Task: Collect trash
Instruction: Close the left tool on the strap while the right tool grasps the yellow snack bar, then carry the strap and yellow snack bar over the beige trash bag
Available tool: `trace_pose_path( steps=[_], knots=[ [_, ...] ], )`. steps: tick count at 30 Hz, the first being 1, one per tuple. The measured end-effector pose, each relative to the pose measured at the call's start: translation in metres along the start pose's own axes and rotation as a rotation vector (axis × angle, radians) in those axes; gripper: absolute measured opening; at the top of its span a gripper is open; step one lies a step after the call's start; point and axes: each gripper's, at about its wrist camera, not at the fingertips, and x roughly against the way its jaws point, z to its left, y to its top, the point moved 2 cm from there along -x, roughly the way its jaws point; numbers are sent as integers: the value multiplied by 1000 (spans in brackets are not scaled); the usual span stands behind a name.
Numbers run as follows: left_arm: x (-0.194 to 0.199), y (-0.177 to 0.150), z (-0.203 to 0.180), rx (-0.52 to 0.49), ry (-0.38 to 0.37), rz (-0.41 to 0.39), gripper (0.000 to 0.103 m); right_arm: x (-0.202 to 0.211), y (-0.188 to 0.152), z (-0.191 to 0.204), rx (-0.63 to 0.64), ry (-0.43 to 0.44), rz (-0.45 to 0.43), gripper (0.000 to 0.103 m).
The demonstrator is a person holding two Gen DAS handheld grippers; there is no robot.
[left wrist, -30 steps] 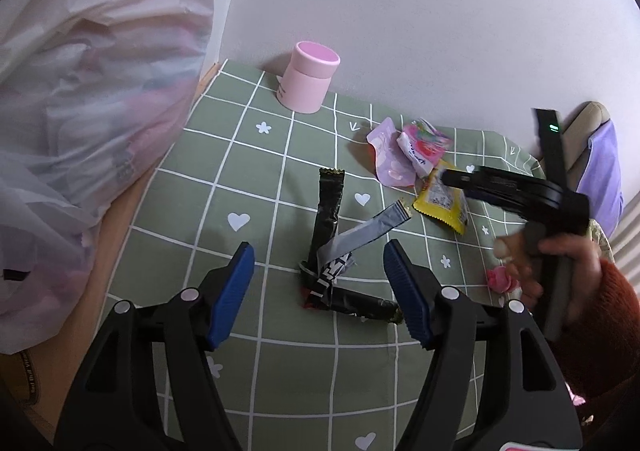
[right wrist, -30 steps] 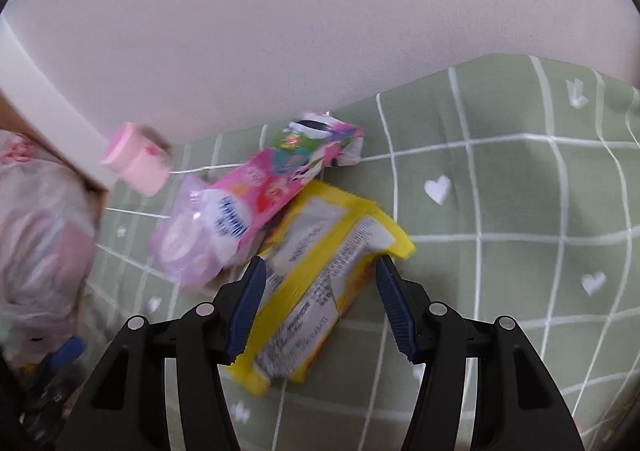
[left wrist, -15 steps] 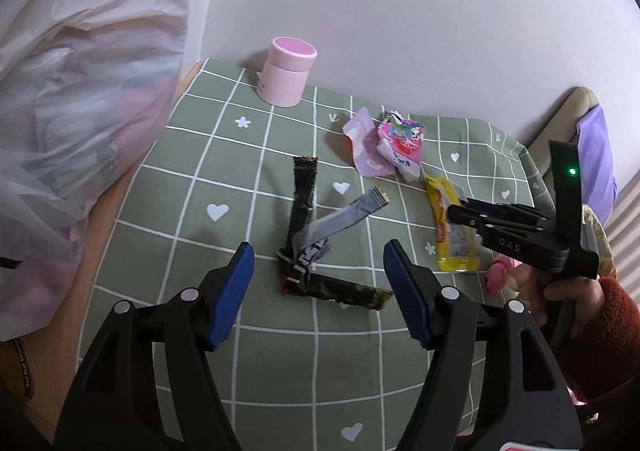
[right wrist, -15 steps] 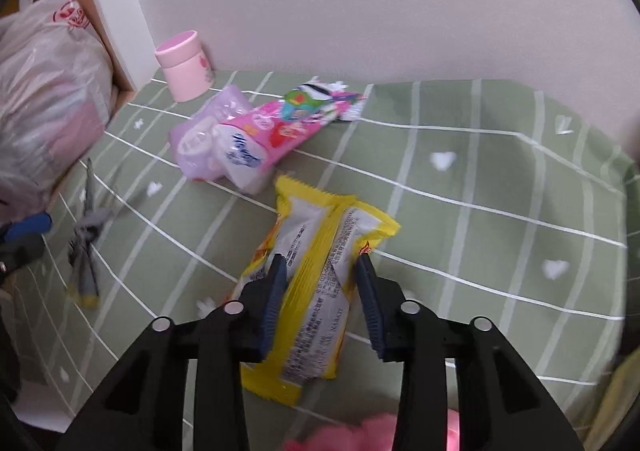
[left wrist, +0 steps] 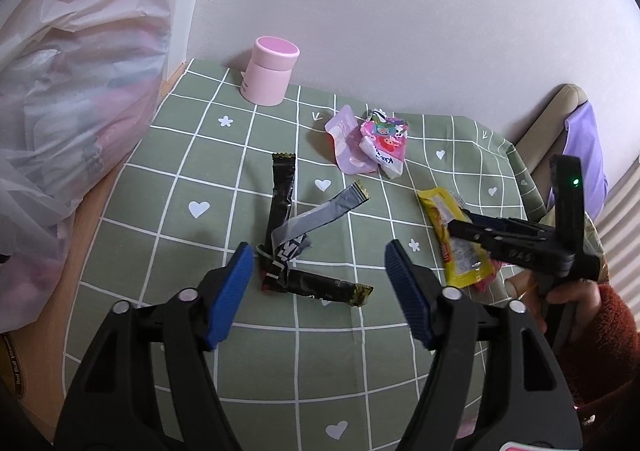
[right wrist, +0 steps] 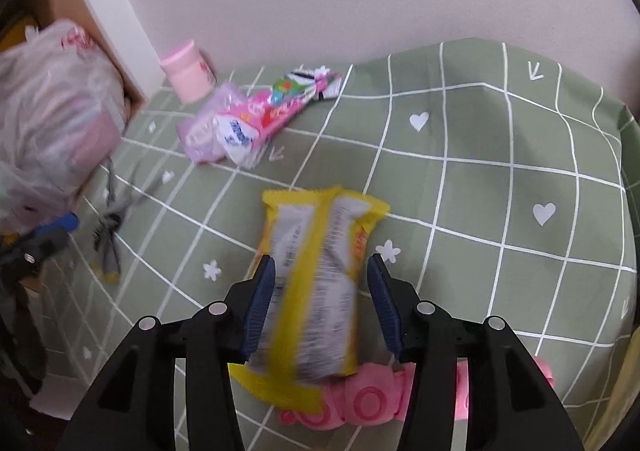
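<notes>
Trash was the job, and the right gripper sat around the yellow wrapper on the desk, its jaws just widened a little, with the left pad against the wrapper and a small gap at the right pad. To do it well, it needed to squeeze the middle firmly before lifting toward the plastic bag. Left gripper hung spread wide above the black wrappers, holding nothing.

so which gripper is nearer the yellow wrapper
Right. The right gripper straddles the yellow wrapper, one finger on each side of it. The left gripper hangs open over the black wrappers, off to the side.
</notes>
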Motion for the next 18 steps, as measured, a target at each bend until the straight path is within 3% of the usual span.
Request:
trace_pose_path(
  steps=[2,6,10,13,16,17,18],
  knots=[
    [1,-1,-1,-15,-7,4,76,7,0,2,1,-8,-22,19],
    [-1,-1,1,-26,8,16,76,36,3,3,12,-22,-93,17],
    [-4,3,12,-15,79,21,75,62,0,-2,-4,-17,-136,17],
    [-14,5,20,4,101,59,63,75,-7,-4,-5,-28,-140,17],
    [-30,3,16,-53,129,94,57,85,-14,-7,4,-52,-146,17],
    [-35,1,14,-73,141,106,50,90,-17,-8,7,-59,-149,17],
    [-38,0,12,-83,148,113,31,97,-20,-11,9,-68,-155,17]
  ],
)
